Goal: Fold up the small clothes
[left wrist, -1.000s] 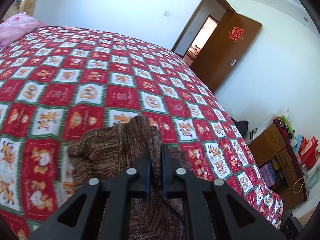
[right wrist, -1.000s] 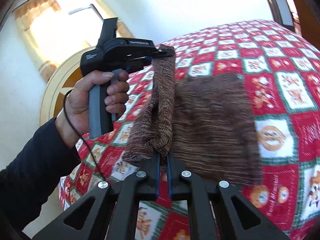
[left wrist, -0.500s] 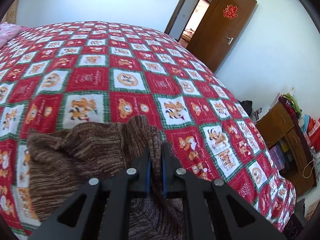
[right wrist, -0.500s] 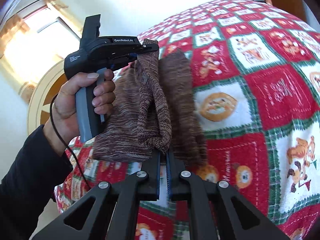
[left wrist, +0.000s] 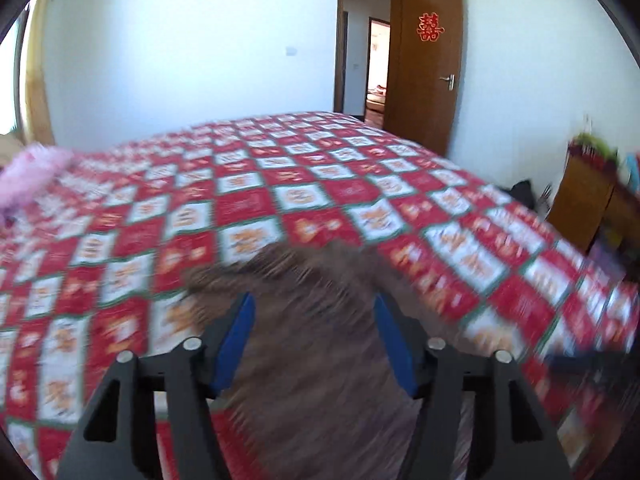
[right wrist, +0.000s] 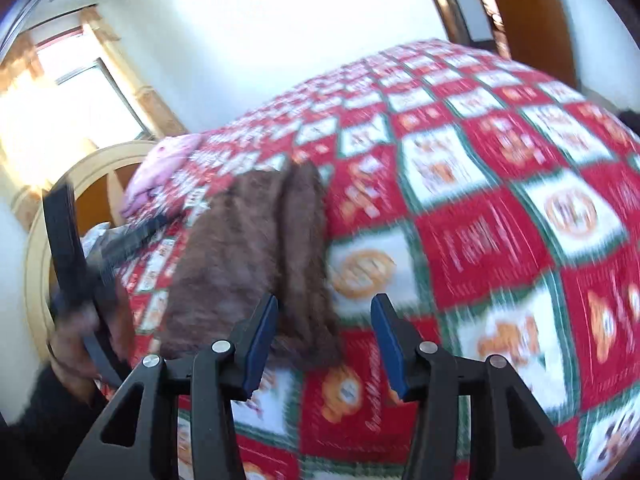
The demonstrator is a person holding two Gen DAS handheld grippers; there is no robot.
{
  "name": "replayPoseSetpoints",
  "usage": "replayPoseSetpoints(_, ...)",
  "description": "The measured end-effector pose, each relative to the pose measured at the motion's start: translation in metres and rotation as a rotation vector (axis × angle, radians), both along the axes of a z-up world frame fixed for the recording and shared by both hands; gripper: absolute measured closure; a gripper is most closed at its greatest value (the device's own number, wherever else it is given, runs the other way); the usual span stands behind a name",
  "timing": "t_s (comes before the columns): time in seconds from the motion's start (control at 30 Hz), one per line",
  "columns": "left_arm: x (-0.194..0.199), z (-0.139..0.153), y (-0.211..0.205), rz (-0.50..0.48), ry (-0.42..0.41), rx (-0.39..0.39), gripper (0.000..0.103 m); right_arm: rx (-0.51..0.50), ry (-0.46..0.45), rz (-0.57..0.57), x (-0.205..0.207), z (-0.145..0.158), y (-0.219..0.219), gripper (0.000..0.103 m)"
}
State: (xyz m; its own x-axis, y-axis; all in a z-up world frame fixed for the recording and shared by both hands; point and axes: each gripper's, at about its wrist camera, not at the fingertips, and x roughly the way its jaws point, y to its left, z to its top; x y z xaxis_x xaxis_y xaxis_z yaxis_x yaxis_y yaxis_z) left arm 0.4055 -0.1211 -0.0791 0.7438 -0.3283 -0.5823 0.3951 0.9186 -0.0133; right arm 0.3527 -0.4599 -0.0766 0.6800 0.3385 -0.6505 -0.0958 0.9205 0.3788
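Both your claws were opening: the left claw [left wrist: 314, 318] stood apart with the brown knit garment [left wrist: 316, 360] between its pads, unpinched. Your right claw [right wrist: 324, 322] gaped beside the garment's near end. The garment lay folded on the quilted bed [right wrist: 500, 184], near its near edge.
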Motion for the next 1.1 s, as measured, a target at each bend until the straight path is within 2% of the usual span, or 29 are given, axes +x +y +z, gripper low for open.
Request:
replayPoseSetpoints(0.07, -0.02, -0.018, 0.01, 0.046, -0.009, 0.059, 0.034, -0.007, -0.008, 0.053, 0.015, 0.011, 0.014, 0.053)
replayPoseSetpoints(0.1, -0.024, -0.026, 0.014, 0.057, 0.004, 0.059, 0.034, 0.007, -0.011, 0.082, 0.025, 0.016, 0.019, 0.053)
replayPoseSetpoints(0.2, -0.03, -0.053, 0.027, 0.084, 0.098, 0.0, 0.033, -0.033, -0.011, 0.136, 0.067, 0.021, 0.046, 0.053)
replayPoseSetpoints(0.27, -0.034, -0.057, 0.029, 0.09, 0.105, -0.033, 0.03, -0.064, 0.01, 0.159, 0.104, 0.015, 0.062, 0.053)
replayPoseSetpoints(0.37, -0.03, -0.057, 0.028, 0.08, 0.109, -0.054, 0.026, -0.136, 0.052, 0.115, 0.14, -0.003, 0.071, 0.055)
replayPoseSetpoints(0.43, -0.027, -0.064, 0.029, 0.07, 0.141, -0.071, 0.024, -0.109, 0.124, 0.124, 0.163, -0.022, 0.074, 0.08)
replayPoseSetpoints(0.47, -0.025, -0.065, 0.031, 0.067, 0.154, -0.089, 0.023, -0.122, 0.128, 0.117, 0.167, -0.025, 0.076, 0.099)
replayPoseSetpoints(0.57, -0.023, -0.067, 0.041, 0.083, 0.175, -0.14, 0.015, -0.179, 0.031, 0.092, 0.151, -0.013, 0.079, 0.1)
replayPoseSetpoints(0.63, -0.026, -0.072, 0.044, 0.077, 0.195, -0.173, 0.015, -0.236, -0.019, 0.051, 0.14, -0.002, 0.077, 0.1)
replayPoseSetpoints(0.73, -0.023, -0.077, 0.039, 0.055, 0.233, -0.164, 0.012, -0.285, 0.057, 0.013, 0.15, -0.015, 0.071, 0.1)
replayPoseSetpoints(0.8, -0.021, -0.079, 0.033, 0.04, 0.245, -0.14, 0.008, -0.308, 0.107, 0.045, 0.157, -0.028, 0.071, 0.099)
replayPoseSetpoints(0.83, -0.022, -0.079, 0.031, 0.04, 0.243, -0.131, 0.008, -0.334, 0.098, 0.048, 0.157, -0.026, 0.073, 0.099)
replayPoseSetpoints(0.9, -0.023, -0.078, 0.032, 0.043, 0.237, -0.129, 0.008, -0.405, 0.044, 0.021, 0.154, -0.015, 0.078, 0.086)
replayPoseSetpoints(0.93, -0.023, -0.078, 0.033, 0.046, 0.236, -0.132, 0.008, -0.431, -0.004, 0.013, 0.153, -0.005, 0.084, 0.083)
replayPoseSetpoints(1.0, -0.024, -0.078, 0.033, 0.049, 0.235, -0.135, 0.008, -0.374, -0.057, 0.084, 0.156, 0.014, 0.098, 0.081)
replayPoseSetpoints(1.1, -0.023, -0.078, 0.033, 0.047, 0.235, -0.13, 0.007, -0.277, -0.043, 0.279, 0.17, 0.021, 0.132, 0.081)
